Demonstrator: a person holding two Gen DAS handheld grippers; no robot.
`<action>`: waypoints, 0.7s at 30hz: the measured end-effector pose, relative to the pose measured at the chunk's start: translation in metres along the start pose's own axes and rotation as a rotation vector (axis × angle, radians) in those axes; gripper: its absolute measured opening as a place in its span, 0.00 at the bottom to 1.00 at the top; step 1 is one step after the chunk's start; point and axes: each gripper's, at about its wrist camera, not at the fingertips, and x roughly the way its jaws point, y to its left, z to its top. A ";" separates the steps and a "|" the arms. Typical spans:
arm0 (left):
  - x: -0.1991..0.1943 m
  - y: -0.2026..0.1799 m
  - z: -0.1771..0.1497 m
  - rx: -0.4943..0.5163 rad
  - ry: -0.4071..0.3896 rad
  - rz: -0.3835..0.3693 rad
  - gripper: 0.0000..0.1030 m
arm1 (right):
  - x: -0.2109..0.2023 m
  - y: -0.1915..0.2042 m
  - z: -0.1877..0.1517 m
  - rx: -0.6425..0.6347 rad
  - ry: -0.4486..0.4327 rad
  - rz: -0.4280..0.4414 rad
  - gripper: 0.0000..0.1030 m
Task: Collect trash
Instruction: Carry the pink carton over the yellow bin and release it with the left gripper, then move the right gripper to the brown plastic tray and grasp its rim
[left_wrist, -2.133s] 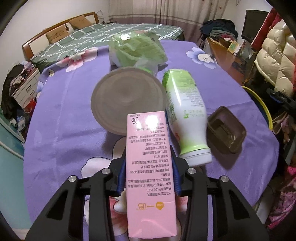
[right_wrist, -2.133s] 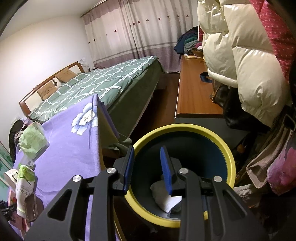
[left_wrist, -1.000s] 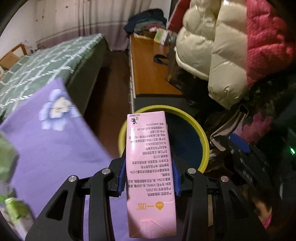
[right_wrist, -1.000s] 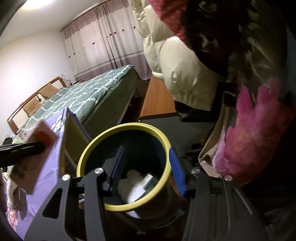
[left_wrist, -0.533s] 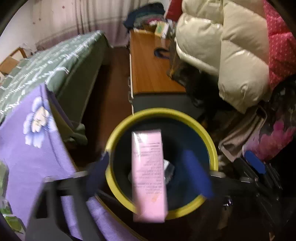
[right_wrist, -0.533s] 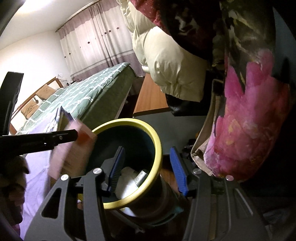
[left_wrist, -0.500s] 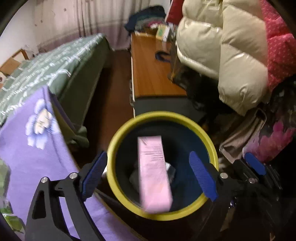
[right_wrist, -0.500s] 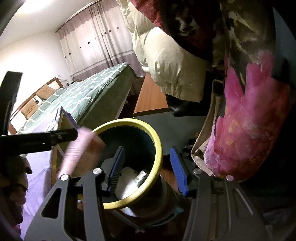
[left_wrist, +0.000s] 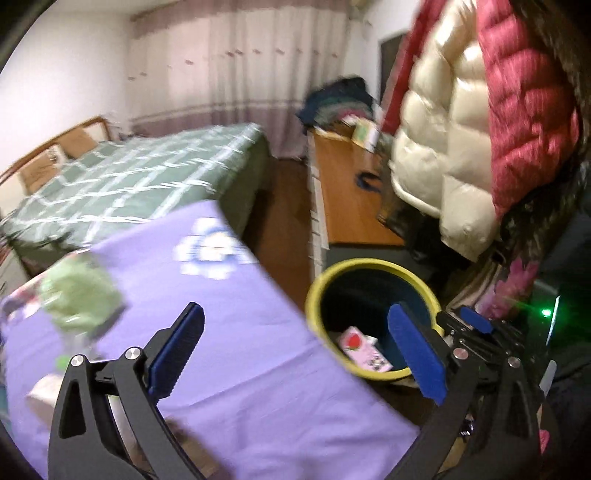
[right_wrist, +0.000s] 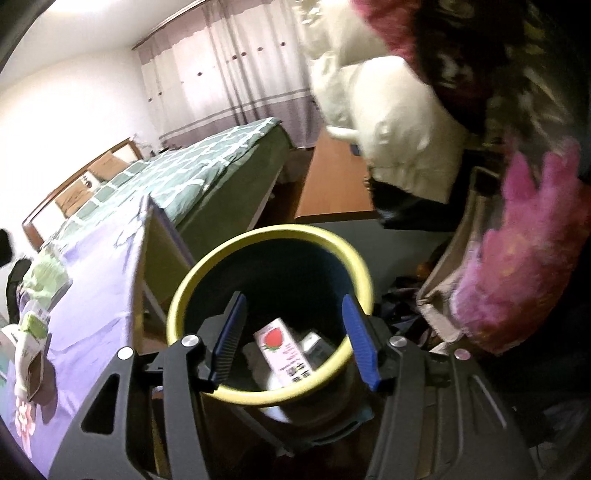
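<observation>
Left wrist view, nearest first: the left gripper has its blue-padded jaws spread wide, having just been opening, and nothing sits between them; its left finger hangs over the purple flowered tablecloth and its right finger over the near rim of the yellow-rimmed bin, which stands on the floor just off the table's right edge. Inside the bin lies the pink carton, tilted, its strawberry face up. Toward the table's left edge a blurred green bag rests on the cloth, with a pale bottle nearer, at the left edge of the frame. Beyond the table's far edge stands a bed with a green checked cover, and to the right a wooden desk with puffy white and red coats hanging above it; curtains close the far wall. Right wrist view: the right gripper is parted about halfway and grips nothing, its jaws having just eased a little wider; the left finger sits inside the bin's opening and the right finger crosses its rim. The same carton leans among other pale rubbish at the bottom. Left of the bin, the tablecloth carries the green bag near its far edge and the green-and-white bottle closer in.
</observation>
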 end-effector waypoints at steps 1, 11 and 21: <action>-0.012 0.011 -0.004 -0.019 -0.016 0.021 0.95 | 0.000 0.007 -0.001 -0.012 0.004 0.010 0.52; -0.143 0.148 -0.071 -0.234 -0.146 0.373 0.95 | -0.008 0.120 -0.026 -0.206 0.061 0.210 0.52; -0.196 0.212 -0.132 -0.347 -0.170 0.424 0.95 | -0.040 0.229 -0.066 -0.410 0.102 0.420 0.57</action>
